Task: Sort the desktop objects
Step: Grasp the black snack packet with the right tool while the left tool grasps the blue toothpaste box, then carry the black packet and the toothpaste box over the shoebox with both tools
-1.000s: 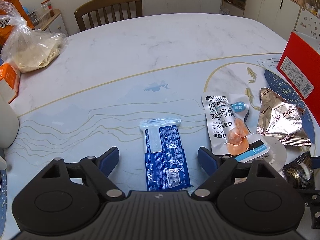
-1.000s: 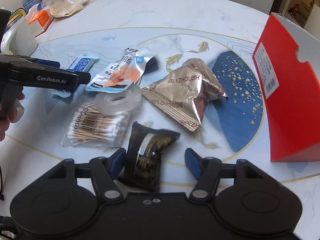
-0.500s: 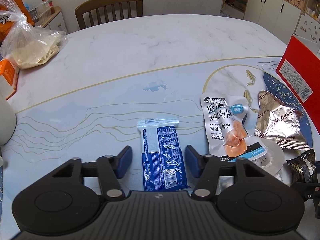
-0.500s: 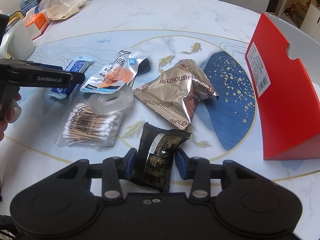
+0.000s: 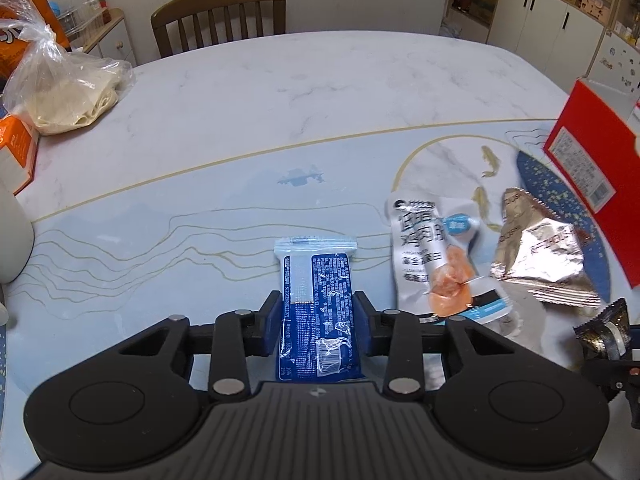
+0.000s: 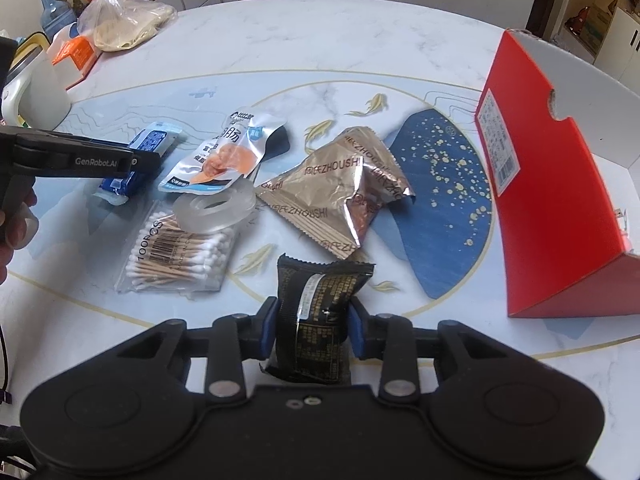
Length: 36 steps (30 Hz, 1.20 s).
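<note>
Soft, even indoor light, perhaps from overhead. Fisheye bending curves the bench [image 5: 320, 92] edges beyond the left gripper [image 5: 316, 316]. The silver packet [image 6: 340, 188] ahead of the right gripper [image 6: 312, 328] glares.

Home dining room. Marble-look worktop [image 5: 280, 92] with decorative fish mat [image 6: 440, 184]; wooden dining chair [image 5: 224, 12] behind; white cabinets [image 5: 552, 28] holding knick-knacks; bagged groceries [image 5: 60, 88], bottle [image 6: 54, 8], snack packets [image 6: 340, 188] lying about.

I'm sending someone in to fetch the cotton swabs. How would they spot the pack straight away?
Start at the red box on the marble table and look across the cluster of snack packets. The pack of cotton swabs lies flat under a clear tape roll: the only see-through bag, showing wooden sticks.
</note>
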{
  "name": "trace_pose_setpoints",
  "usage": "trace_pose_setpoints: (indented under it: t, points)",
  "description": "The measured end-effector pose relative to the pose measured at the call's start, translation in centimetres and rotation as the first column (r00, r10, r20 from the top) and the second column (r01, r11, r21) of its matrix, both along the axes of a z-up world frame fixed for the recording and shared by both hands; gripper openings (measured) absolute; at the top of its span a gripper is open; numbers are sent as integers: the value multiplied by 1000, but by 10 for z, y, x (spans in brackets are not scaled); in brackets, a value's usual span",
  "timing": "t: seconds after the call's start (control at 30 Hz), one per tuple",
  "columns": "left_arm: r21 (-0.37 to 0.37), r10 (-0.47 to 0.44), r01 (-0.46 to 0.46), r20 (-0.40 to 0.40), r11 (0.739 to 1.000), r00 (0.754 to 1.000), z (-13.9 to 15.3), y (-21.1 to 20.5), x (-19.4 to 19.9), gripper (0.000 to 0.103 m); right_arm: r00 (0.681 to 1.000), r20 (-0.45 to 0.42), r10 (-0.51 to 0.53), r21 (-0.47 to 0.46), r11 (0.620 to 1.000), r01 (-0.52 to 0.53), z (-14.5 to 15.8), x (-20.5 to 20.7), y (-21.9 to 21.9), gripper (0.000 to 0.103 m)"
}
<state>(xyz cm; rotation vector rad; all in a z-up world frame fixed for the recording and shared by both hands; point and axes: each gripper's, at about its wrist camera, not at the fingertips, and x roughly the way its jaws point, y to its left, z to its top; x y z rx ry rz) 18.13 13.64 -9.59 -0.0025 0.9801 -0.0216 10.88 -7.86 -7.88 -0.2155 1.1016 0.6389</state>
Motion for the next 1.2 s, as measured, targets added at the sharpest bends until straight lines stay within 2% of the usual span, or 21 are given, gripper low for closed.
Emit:
trace_pose_setpoints:
  t: [0.63, 1.2]
  points:
    - [-45, -65, 67, 29, 997, 997, 44, -44, -17, 36, 1000, 22, -11, 76, 997, 9, 33, -2, -35, 33]
    - [-65, -169, 173, 53, 983, 984, 75, -103, -22, 36, 995, 96, -25, 147, 989, 11, 74, 6, -89, 33]
